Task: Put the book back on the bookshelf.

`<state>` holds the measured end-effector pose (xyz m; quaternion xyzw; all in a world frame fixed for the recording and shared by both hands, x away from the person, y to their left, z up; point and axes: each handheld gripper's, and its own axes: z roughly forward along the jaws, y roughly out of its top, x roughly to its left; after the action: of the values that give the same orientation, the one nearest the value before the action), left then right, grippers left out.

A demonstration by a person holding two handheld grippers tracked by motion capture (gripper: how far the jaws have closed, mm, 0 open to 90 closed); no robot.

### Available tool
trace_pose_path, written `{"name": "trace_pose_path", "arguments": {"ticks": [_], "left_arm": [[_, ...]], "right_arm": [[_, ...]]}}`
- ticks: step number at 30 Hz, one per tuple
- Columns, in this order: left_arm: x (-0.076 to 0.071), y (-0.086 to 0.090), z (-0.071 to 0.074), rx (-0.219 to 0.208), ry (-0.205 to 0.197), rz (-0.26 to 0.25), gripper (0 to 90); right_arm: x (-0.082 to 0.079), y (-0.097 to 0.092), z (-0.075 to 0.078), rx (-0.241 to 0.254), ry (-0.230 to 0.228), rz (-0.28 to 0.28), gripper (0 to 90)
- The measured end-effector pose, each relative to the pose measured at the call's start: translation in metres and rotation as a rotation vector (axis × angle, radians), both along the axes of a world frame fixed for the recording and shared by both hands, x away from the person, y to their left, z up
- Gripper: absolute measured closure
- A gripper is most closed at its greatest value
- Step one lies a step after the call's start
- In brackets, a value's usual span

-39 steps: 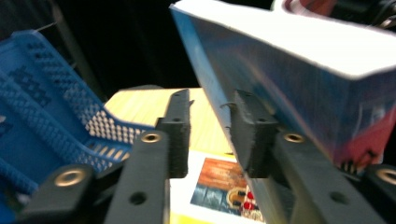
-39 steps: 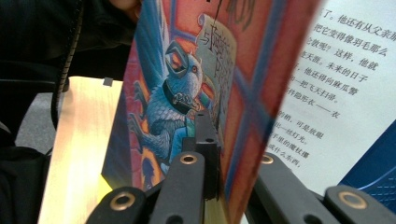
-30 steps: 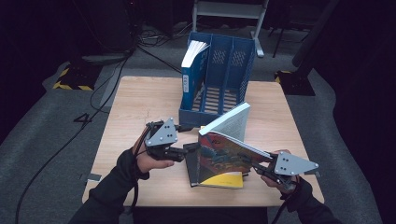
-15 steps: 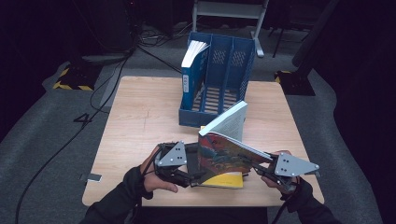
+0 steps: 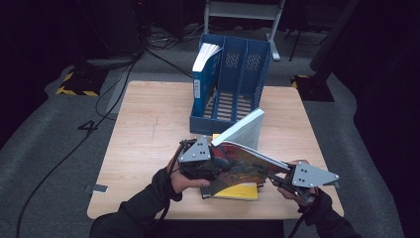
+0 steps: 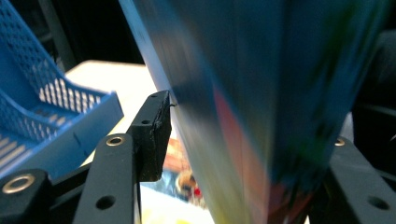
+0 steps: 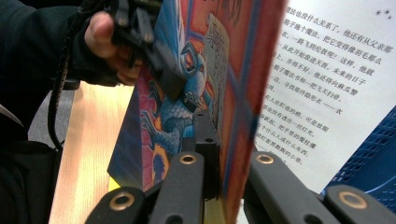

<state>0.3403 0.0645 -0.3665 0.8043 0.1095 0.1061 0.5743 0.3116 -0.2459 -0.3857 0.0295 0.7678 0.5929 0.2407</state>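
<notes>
The right gripper (image 5: 277, 179) is clamped on the near edge of a colourful book (image 5: 245, 163); in the right gripper view its jaws press on both sides of the red and blue cover (image 7: 187, 93), and a printed page (image 7: 327, 84) stands open just beside it. The left gripper (image 5: 210, 166) is at the book's other end. Its jaws have just been closing, with the book between them; in the left gripper view the blurred cover (image 6: 261, 116) fills the gap, one pad (image 6: 154, 133) stands just beside it, and whether the pads already press on it I cannot tell. The book is lifted off the counter (image 5: 143, 134), tilted, its white pages (image 5: 242, 130) fanned upward. Under it lies a yellow book (image 5: 236, 190), flat on the counter near the front edge. Behind, well apart from both hands, stands a blue file rack (image 5: 242, 84) with a blue binder (image 5: 203, 79) upright in its leftmost compartment.
</notes>
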Motion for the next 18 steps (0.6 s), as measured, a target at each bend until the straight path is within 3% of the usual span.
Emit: {"name": "trace_pose_path", "arguments": {"ticks": [6, 14, 18], "left_arm": [[0.003, -0.004, 0.016, 0.017, -0.05, -0.014, 52.9], [0.0, -0.006, 0.021, 0.022, -0.099, -0.03, 67.4], [-0.001, -0.008, 0.024, 0.024, -0.105, -0.045, 68.9]], "right_arm": [[0.003, -0.001, -0.002, -0.003, 0.006, -0.011, 85.9], [0.012, -0.009, -0.007, 0.014, 0.044, -0.088, 72.6], [0.013, -0.011, -0.009, 0.01, 0.045, -0.109, 70.3]]}}
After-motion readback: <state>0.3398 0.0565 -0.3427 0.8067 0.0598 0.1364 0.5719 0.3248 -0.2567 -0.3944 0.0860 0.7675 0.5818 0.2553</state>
